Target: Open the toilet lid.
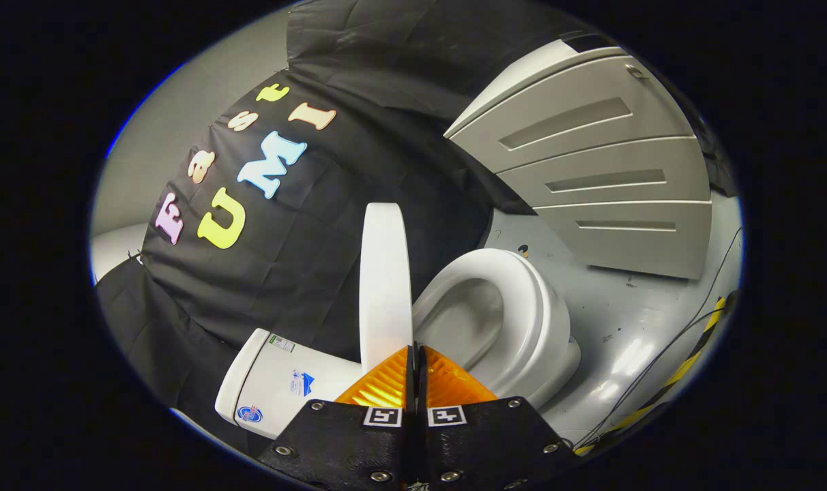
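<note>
Gripper: the gripper (415, 354) sits at the bottom centre of the frame, its two fingers pressed together with barely a slit between them and nothing held.
Toilet lid: the toilet lid (385, 286) stands raised and edge-on at the centre of the frame, just ahead of the fingertips; whether the tips touch its lower edge is hard to make out.
Seat and bowl: the toilet seat (523, 307) and the open bowl lie right of the lid, lower centre-right; the near part of the bowl is hidden behind the fingers.
Tank: the tank (277, 382) is at lower left, partly cut off by the gripper body; its stickers are too small to tell.
Floor: glossy grey floor (625, 327) at right, with glare patches and small dark marks.
Cables: thin cables (666, 351) and a yellow-black striped strip (686, 361) run along the lower right.
Cabinet: a grey drawer cabinet (604, 184) stands in the upper right.
Wall: black cloth (304, 259) hangs behind the toilet, a pale wall (175, 129) at upper left.
</note>
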Tool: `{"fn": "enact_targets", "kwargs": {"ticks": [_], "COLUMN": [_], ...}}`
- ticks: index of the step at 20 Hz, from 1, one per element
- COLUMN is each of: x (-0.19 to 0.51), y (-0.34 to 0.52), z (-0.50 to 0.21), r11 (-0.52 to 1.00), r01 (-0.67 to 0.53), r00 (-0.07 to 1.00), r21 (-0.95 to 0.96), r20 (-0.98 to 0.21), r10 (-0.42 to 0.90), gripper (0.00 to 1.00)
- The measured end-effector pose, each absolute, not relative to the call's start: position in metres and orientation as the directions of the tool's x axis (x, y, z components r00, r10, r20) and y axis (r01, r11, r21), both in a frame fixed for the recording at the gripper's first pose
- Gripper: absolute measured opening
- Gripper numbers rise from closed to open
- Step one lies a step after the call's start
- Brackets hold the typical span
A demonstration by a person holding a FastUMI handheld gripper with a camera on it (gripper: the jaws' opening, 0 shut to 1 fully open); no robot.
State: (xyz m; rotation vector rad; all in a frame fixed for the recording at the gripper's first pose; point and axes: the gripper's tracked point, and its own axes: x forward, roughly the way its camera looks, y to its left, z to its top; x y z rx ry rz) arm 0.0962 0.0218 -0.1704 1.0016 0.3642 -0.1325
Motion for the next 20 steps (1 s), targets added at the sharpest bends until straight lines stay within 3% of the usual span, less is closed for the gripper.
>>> {"fn": "enact_targets", "kwargs": {"ticks": [20], "x": [0.102], "y": [0.079], "z": [-0.093], "r11": [0.803], "r01": [0.196], "r00": [0.939], "r21": [0.563], "r20": [-0.345], "r10": [0.013], "gripper": [0.00]}}
